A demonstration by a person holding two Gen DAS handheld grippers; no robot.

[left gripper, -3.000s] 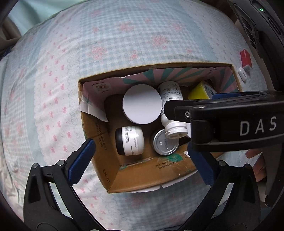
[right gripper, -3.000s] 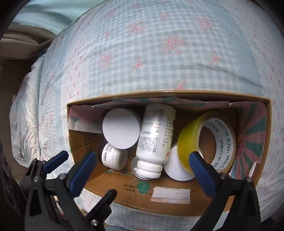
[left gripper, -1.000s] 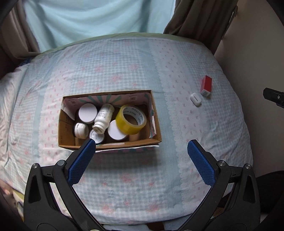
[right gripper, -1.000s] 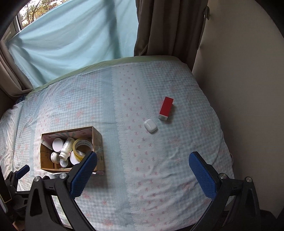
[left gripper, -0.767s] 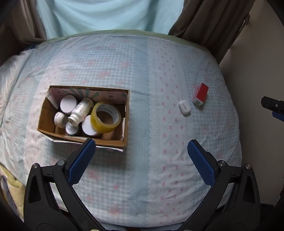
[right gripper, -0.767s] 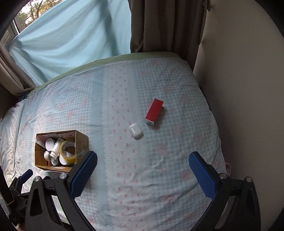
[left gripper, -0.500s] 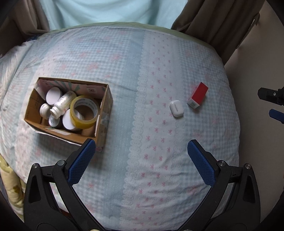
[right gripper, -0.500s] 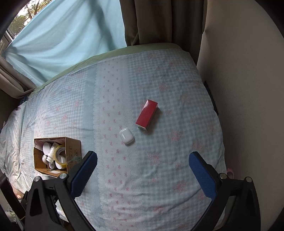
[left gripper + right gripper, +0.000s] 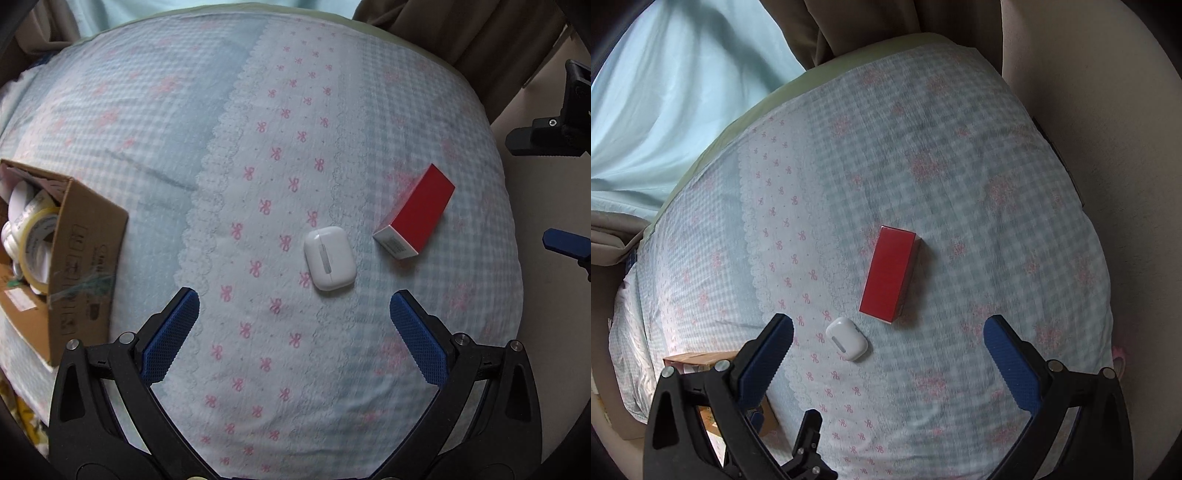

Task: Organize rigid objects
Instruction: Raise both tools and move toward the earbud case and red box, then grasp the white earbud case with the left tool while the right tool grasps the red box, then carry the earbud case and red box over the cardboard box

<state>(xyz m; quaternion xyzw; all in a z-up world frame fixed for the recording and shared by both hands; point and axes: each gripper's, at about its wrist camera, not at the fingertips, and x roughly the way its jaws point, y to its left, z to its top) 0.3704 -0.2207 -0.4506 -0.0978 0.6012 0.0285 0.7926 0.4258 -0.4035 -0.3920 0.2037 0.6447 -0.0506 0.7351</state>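
Observation:
A white earbud case (image 9: 330, 258) and a red box (image 9: 415, 216) lie side by side on the checked bedspread. My left gripper (image 9: 293, 334) is open and empty, hovering just short of the earbud case. My right gripper (image 9: 888, 363) is open and empty above the bed, with the red box (image 9: 891, 274) ahead of it and the earbud case (image 9: 848, 343) between its fingers' line, lower left. A cardboard box (image 9: 74, 266) at the left holds a yellow tape roll (image 9: 35, 242) and white bottles.
The bed (image 9: 960, 166) ends at a beige wall (image 9: 1108, 129) on the right, with brown curtains (image 9: 864, 22) and a pale blue curtain (image 9: 683, 92) behind. The right gripper's parts (image 9: 554, 129) show at the right edge of the left wrist view. The cardboard box corner (image 9: 701, 360) shows behind the right gripper's left finger.
Both grippers have pulled away from the cardboard box and swung right toward the earbud case and red box, which now look larger and closer. Both stay open.

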